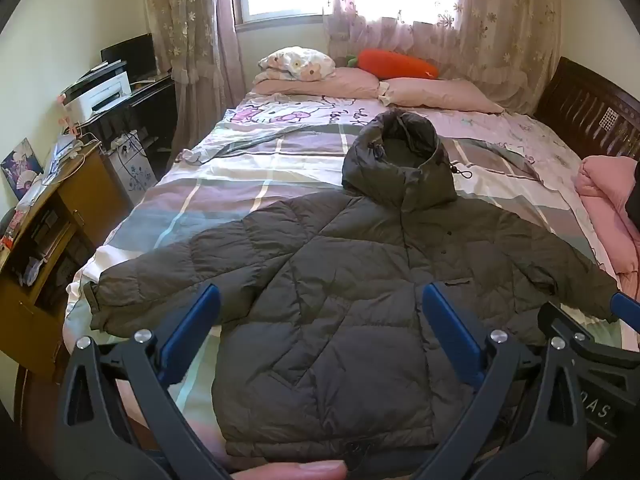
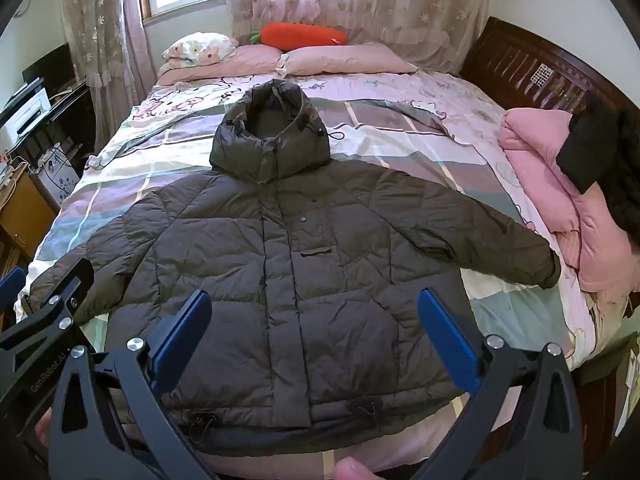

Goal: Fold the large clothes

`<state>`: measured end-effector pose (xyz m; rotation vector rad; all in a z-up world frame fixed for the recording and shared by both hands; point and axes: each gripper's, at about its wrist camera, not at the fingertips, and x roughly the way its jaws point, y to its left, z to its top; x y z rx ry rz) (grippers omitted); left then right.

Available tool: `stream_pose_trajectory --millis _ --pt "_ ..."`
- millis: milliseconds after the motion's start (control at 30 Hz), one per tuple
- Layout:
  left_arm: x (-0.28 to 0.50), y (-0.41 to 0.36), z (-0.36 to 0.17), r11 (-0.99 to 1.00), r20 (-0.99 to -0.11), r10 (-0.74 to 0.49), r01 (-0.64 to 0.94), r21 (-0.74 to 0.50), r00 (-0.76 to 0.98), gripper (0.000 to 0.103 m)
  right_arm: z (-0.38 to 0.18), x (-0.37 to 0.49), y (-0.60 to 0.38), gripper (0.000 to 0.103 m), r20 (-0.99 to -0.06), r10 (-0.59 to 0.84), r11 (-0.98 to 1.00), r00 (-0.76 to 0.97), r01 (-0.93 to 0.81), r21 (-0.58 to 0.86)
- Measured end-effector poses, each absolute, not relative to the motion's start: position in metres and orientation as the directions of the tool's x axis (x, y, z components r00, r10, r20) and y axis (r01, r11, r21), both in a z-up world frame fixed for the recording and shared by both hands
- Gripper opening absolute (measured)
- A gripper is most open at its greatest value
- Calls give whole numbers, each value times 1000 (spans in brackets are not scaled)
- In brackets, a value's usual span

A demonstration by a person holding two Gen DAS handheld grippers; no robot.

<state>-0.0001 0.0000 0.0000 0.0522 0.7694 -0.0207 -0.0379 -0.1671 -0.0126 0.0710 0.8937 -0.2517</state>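
A dark olive hooded puffer jacket [image 1: 344, 280] lies flat and face up on the bed, sleeves spread, hood toward the pillows; it also shows in the right wrist view [image 2: 300, 264]. My left gripper [image 1: 320, 300] is open and empty, held above the jacket's lower left body. My right gripper [image 2: 314, 308] is open and empty, above the jacket's lower front near the hem. The right gripper's edge shows at the far right of the left wrist view [image 1: 592, 344]. The left gripper shows at the left of the right wrist view [image 2: 44, 312].
The bed [image 2: 440, 140] has a plaid and cartoon-print cover, pink pillows [image 2: 348, 60] and an orange carrot plush [image 2: 300, 37] at the far end. A folded pink quilt [image 2: 560, 208] with dark clothing lies at the right. A wooden desk [image 1: 48, 216] and printer [image 1: 100, 94] stand at the left.
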Motion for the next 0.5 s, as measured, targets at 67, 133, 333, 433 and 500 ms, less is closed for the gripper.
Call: stream_pose_trajectory --millis 67,133,333,433,500 --pt "0 0 0 999 -696 0 38 39 718 101 -13 -38 -167 102 -779 -187 968 599 247 -42" --pt "0 0 0 999 -697 -2 39 38 718 101 -13 -38 -167 102 -778 -188 968 599 248 -43" --pt "0 0 0 998 -698 3 37 42 716 101 -14 -38 -167 102 -780 -183 968 598 246 -38" --pt "-1 0 0 998 -698 1 38 41 716 101 -14 -38 -167 102 -780 -183 969 599 246 -39" --pt "-1 1 0 998 -698 0 38 39 716 101 -14 -38 -167 102 -779 -184 968 599 246 -40"
